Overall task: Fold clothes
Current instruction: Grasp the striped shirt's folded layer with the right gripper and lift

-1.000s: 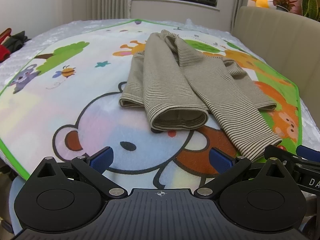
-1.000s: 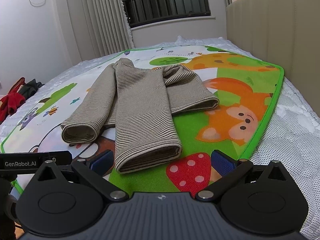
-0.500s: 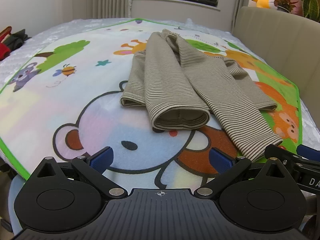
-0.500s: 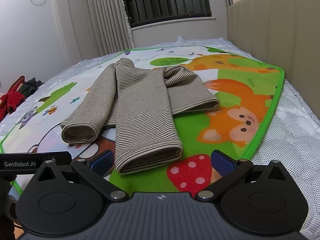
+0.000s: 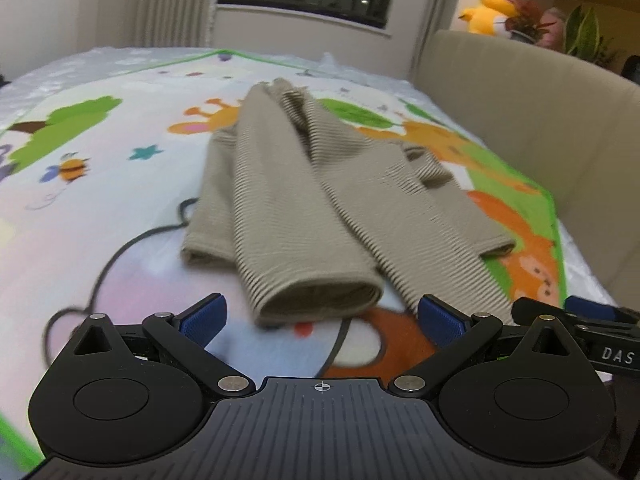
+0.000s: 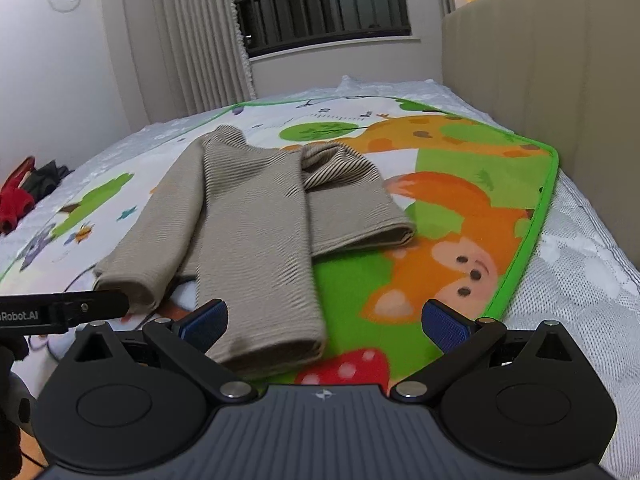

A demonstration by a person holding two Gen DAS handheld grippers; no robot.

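A beige striped long-sleeved garment [image 5: 296, 200] lies on a cartoon play mat [image 5: 120, 208] on the bed, both sleeves folded forward toward me. My left gripper [image 5: 320, 318] is open and empty, its blue pads just short of the left sleeve cuff [image 5: 320, 300]. In the right wrist view the garment [image 6: 256, 216] lies ahead. My right gripper [image 6: 324, 322] is open and empty, with the right sleeve cuff [image 6: 276, 348] lying between its pads, nearer the left one.
A beige padded headboard [image 5: 540, 112] runs along the right side. Red and dark clothes [image 6: 20, 196] lie at the bed's far left. A yellow plush toy [image 5: 488, 8] and plants sit on the ledge. The mat's green edge [image 6: 532, 240] borders white mattress.
Both grippers have moved forward toward the garment; the sleeve cuffs now sit much closer to the pads. The garment itself has not moved.
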